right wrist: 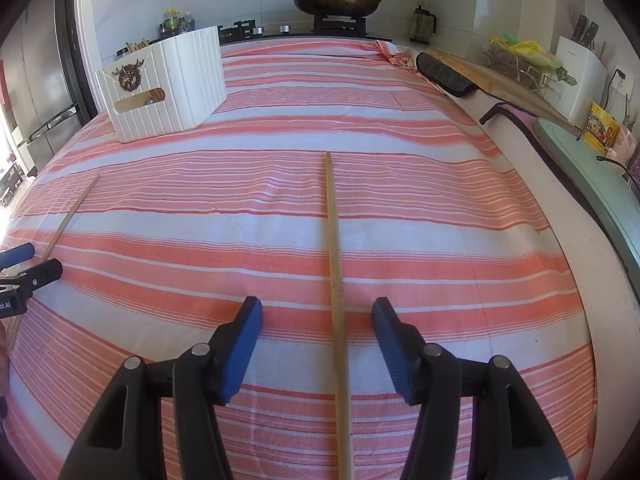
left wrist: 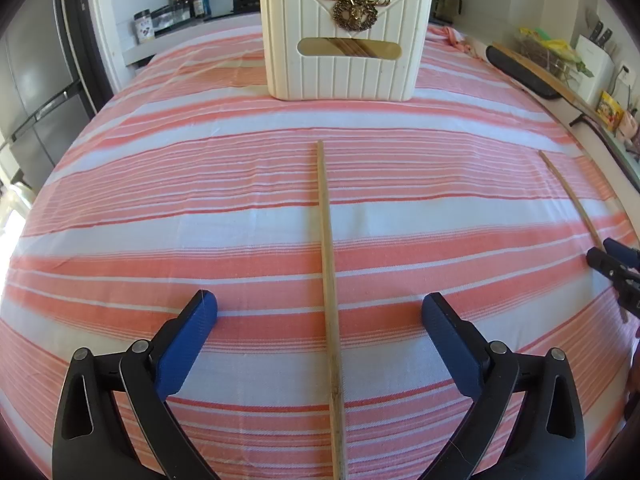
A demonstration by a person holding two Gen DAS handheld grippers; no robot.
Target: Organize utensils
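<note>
Bamboo chopsticks, one lying flat between each gripper's spread jaws: left gripper (left wrist: 320, 312) wide over its chopstick (left wrist: 329, 280), right gripper (right wrist: 317, 312) half open over its chopstick (right wrist: 335, 264). Both lie short of the cream holder (left wrist: 344, 40), lined up so I can pinch them.

A cloth (left wrist: 200, 208) striped coral-orange and white covers the surface, bearing pale tan wooden chopsticks (left wrist: 330, 280) and a cream ribbed box (left wrist: 346, 76) with a brass-coloured emblem (left wrist: 354, 10), while the tongs' pads (left wrist: 188, 348) are blue on black arms.
</note>
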